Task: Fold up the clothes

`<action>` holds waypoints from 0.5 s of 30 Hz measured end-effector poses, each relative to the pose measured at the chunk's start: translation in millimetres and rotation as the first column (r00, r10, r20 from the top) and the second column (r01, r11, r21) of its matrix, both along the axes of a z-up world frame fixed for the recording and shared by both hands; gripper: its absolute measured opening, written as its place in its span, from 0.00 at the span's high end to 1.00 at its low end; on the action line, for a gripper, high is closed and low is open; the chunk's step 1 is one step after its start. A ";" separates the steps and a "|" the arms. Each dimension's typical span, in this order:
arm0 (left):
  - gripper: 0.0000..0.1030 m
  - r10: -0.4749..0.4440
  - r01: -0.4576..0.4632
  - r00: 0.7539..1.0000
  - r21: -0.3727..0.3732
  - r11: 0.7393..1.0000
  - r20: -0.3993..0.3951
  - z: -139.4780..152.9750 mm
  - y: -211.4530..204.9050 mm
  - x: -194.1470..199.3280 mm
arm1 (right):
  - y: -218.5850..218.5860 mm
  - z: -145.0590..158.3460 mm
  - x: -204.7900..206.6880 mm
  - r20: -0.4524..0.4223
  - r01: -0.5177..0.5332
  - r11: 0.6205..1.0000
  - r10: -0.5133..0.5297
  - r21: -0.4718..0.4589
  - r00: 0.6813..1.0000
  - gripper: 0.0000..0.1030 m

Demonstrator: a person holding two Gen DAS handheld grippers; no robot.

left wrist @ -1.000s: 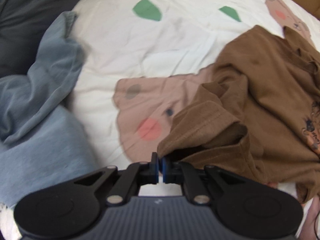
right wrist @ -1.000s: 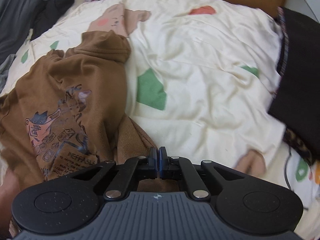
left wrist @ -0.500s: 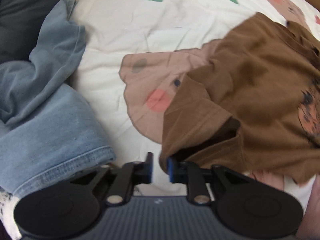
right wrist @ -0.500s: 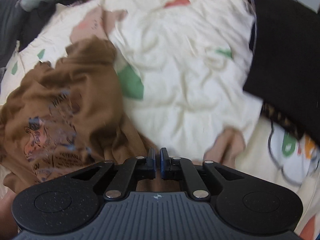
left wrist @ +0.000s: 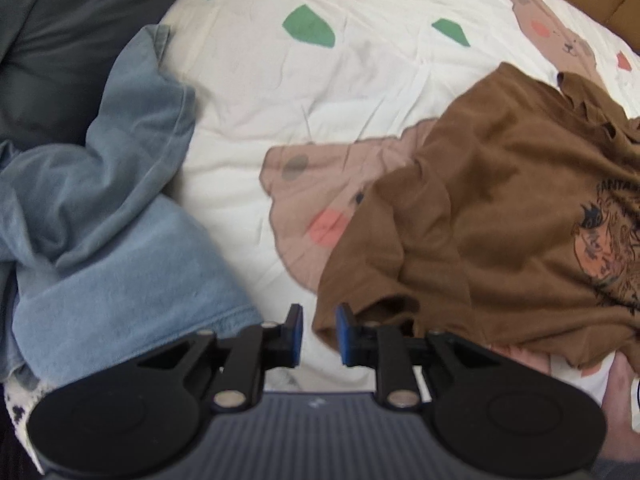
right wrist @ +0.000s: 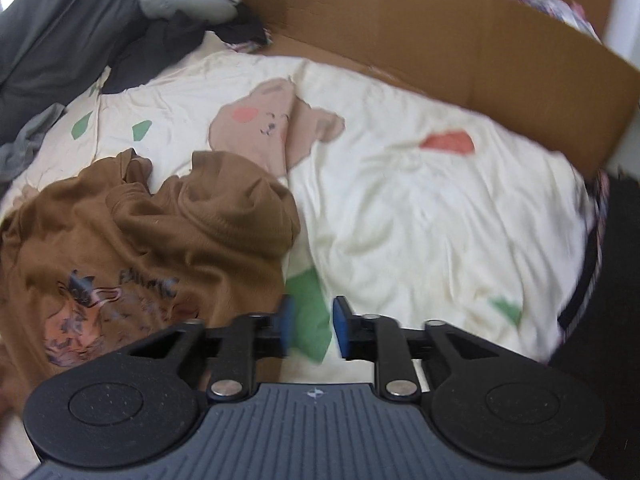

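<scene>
- My left claw [left wrist: 318, 336] stands with a narrow gap between its blue pads and nothing in it; the near corner of the brown printed cotton T-shirt [left wrist: 500, 220] lies just beside the right-hand pad, maybe brushing it.
- My right claw [right wrist: 310, 330] shows the same narrow gap, also empty, hanging above a green patch of the bedcover with the shirt's edge just beside its left pad.
- So neither claw is gripping cloth at this moment.
- The shirt lies on the cream bedcover with bear and green leaf prints [left wrist: 360, 80], print side up, between my two claws.
- It looks rumpled: the neck end is heaped into a soft mound in the right view, a sleeve or hem mouth gapes open near my left claw, and creases run across the body.
- My judgement on progress: no neat folded stack shows here. The shirt is roughly spread but not flat, and I see no crisp fold line, so smoothing and folding both look outstanding.
- Further left, a pale blue denim garment [left wrist: 100, 220] lies bunched and unfolded at the bed's edge, apart from the shirt.
- A brown cardboard wall [right wrist: 460, 40] stands beyond the bed, and a dark cloth [right wrist: 612, 280] sits at the far right.
</scene>
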State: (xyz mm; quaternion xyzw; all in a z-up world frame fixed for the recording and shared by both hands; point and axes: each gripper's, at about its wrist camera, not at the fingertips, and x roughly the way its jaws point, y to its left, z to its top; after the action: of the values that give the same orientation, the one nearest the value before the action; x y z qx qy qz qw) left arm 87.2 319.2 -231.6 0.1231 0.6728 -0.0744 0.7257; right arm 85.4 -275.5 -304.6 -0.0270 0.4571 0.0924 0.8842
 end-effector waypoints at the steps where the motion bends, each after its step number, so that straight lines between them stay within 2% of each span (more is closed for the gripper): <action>1: 0.81 -0.001 0.001 1.000 -0.001 1.000 0.005 1.7 -0.3 1.1 | 2.0 -0.4 3.0 0.010 -0.024 1.000 0.024 -0.006 1.000 0.67; 9: 0.81 -0.022 0.022 1.000 -0.002 1.000 0.003 -4.2 -7.6 -1.3 | 17.4 -12.8 19.0 0.064 -0.185 0.978 0.192 -0.101 0.979 0.66; 11: 0.81 -0.018 0.018 1.000 0.003 1.000 0.002 -4.6 -7.1 -1.5 | 22.0 -15.4 21.3 0.075 -0.222 0.966 0.233 -0.130 0.969 0.63; 15: 0.81 -0.021 0.021 1.000 0.007 1.000 0.003 -5.3 -8.6 -1.6 | 30.4 -19.0 25.8 0.086 -0.299 0.939 0.317 -0.170 0.945 0.63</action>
State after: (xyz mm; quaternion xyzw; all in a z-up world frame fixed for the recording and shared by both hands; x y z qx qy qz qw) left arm 85.6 310.6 -237.0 0.1327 0.6705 -0.0795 0.7256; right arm 111.3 -245.1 -323.5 -0.1721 0.4026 0.1924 0.8782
